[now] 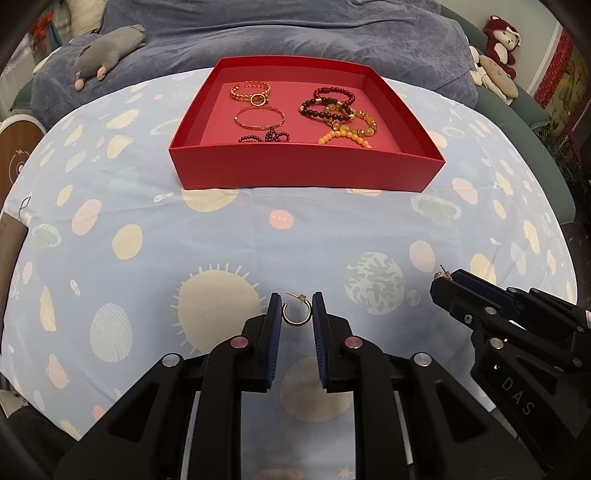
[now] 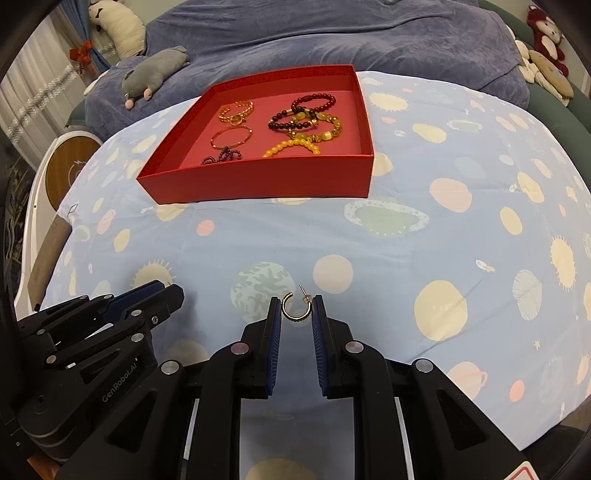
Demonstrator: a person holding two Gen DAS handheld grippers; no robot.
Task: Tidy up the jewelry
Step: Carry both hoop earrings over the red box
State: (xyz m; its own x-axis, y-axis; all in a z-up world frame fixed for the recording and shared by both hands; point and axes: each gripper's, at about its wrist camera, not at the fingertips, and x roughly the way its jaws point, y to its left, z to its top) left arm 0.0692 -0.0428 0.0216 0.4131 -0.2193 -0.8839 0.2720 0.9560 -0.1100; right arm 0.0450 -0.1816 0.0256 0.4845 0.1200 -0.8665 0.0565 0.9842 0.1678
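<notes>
A red box (image 1: 306, 170) (image 2: 258, 181) sits on the far side of the table and holds several bracelets: gold ones (image 1: 258, 116) on its left, dark and yellow beaded ones (image 1: 340, 110) on its right. My left gripper (image 1: 297, 312) is shut on a gold hoop earring (image 1: 296, 315), pinched between its blue pads. My right gripper (image 2: 296, 314) is shut on a second gold hoop earring (image 2: 295, 310). Both grippers are side by side over the near part of the table, well short of the box. The right gripper also shows in the left wrist view (image 1: 448, 284).
The table wears a light blue cloth with planet prints (image 1: 147, 221). A blue blanket (image 1: 295, 33) and a grey plush toy (image 1: 107, 50) lie behind the box. More plush toys (image 1: 498, 51) sit at the far right. A round wooden device (image 2: 70, 166) stands left.
</notes>
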